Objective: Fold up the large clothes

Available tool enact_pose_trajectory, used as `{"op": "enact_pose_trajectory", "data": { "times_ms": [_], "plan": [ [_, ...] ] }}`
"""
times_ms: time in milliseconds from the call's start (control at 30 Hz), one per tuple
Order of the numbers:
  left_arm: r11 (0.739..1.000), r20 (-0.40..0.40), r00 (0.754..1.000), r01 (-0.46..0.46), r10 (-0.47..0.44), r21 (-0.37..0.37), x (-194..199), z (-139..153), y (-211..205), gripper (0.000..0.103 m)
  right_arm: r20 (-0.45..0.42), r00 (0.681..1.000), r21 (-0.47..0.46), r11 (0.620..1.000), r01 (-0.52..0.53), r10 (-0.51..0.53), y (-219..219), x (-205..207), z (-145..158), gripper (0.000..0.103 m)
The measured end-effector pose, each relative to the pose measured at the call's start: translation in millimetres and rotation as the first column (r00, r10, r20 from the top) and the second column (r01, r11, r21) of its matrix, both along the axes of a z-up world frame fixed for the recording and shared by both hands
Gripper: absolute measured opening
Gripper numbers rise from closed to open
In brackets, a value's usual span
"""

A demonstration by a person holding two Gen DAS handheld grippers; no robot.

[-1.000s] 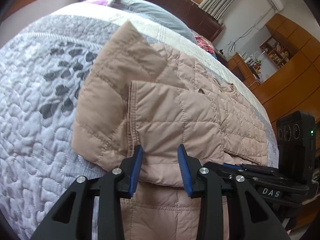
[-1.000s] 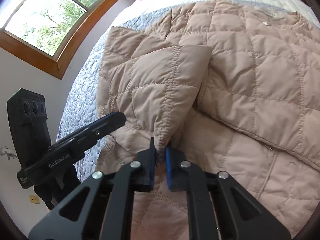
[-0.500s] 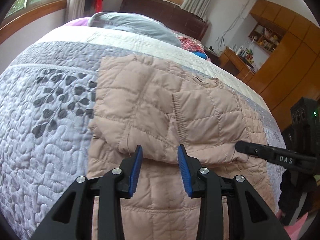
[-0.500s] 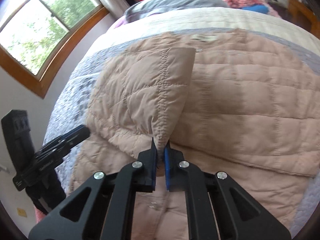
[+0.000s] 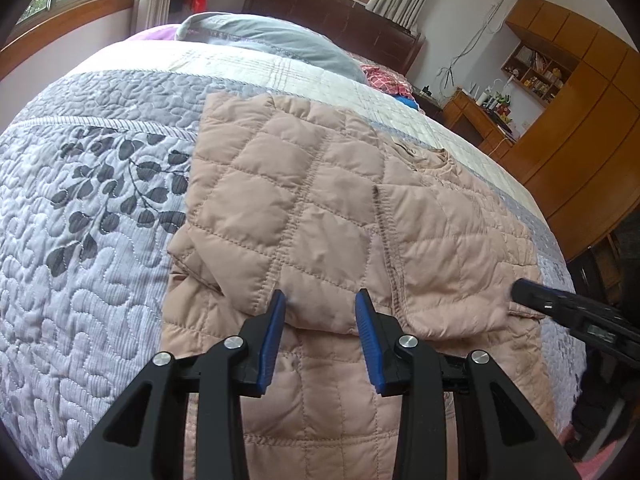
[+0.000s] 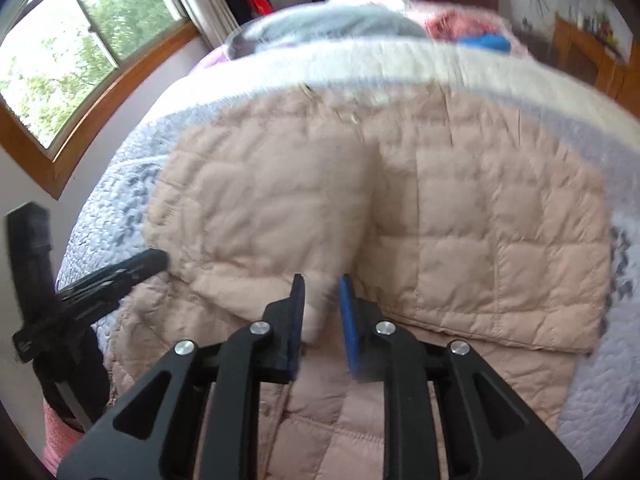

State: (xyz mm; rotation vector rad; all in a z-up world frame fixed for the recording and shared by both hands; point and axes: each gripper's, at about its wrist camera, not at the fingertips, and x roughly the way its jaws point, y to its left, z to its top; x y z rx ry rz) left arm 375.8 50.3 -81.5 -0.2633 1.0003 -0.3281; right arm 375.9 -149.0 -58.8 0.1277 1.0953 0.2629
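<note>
My beige quilted jacket [image 5: 320, 216] lies folded across the middle of the grey leaf-print bedspread [image 5: 80, 240], with a wide band of bare quilt on its window side and only a narrow strip on the wardrobe side. My left tongs [image 5: 320, 312] stand apart over the folded hem with nothing pinched, while my right tongs [image 6: 322, 300] have just been opening, a ridge of jacket between the blue pads, though blur keeps me from telling whether they touch it. The left view alone shows the crisp stitching, the grey pillow [image 5: 272, 40] and the wooden wardrobe [image 5: 580, 120]; the right view alone shows the jacket's far hem and the window [image 6: 80, 52], and both cut off the jacket's near end.
</note>
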Motion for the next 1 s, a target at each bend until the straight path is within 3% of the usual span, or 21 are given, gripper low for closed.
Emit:
{"op": "enact_pose_trajectory", "data": {
  "times_ms": [100, 200, 300, 333, 367, 433, 500, 733, 900, 1000],
  "plan": [
    [1.000, 0.001, 1.000, -0.004, 0.004, 0.006, 1, 0, 0, 0.037, 0.012, 0.996, 0.002, 0.996, -0.088, 0.088, 22, 0, 5, 0.042],
    [1.000, 0.007, 1.000, -0.006, 0.006, 0.015, 0, 0, -1, 0.037, -0.022, 0.988, -0.060, 0.986, -0.154, 0.152, 51, 1, -13, 0.049],
    [1.000, 0.013, 1.000, -0.006, 0.006, 0.025, 0, 1, -2, 0.036, -0.055, 0.982, -0.126, 0.974, -0.187, 0.181, 69, 4, -37, 0.063],
    [1.000, 0.014, 1.000, -0.006, 0.006, 0.027, 0, 1, -3, 0.036, -0.060, 0.981, -0.148, 0.970, -0.193, 0.186, 72, 5, -43, 0.063],
    [1.000, 0.014, 1.000, -0.005, 0.005, 0.028, 1, 1, -3, 0.036, -0.065, 0.981, -0.186, 0.963, -0.193, 0.184, 75, 7, -51, 0.055],
    [1.000, 0.017, 1.000, -0.005, 0.004, 0.031, 1, 0, -4, 0.036, -0.061, 0.984, -0.227, 0.957, -0.178, 0.169, 75, 8, -57, 0.027],
    [0.999, 0.021, 1.000, -0.003, 0.002, 0.038, 1, -1, -5, 0.037, -0.056, 0.987, -0.220, 0.962, -0.161, 0.153, 68, 8, -57, 0.010],
    [0.998, 0.026, 1.000, 0.000, -0.001, 0.055, 1, -2, -9, 0.037, -0.071, 0.996, 0.060, 0.997, -0.054, 0.058, -6, 5, -35, 0.005],
    [0.998, 0.025, 1.000, -0.001, -0.001, 0.071, 2, -3, -12, 0.037, -0.086, 0.995, 0.120, 0.991, 0.067, -0.057, -68, -4, -31, 0.008],
    [0.997, 0.022, 1.000, 0.000, -0.002, 0.080, 2, -4, -14, 0.037, -0.115, 0.985, 0.150, 0.978, 0.147, -0.131, -107, -13, -37, 0.021]
  ]
}}
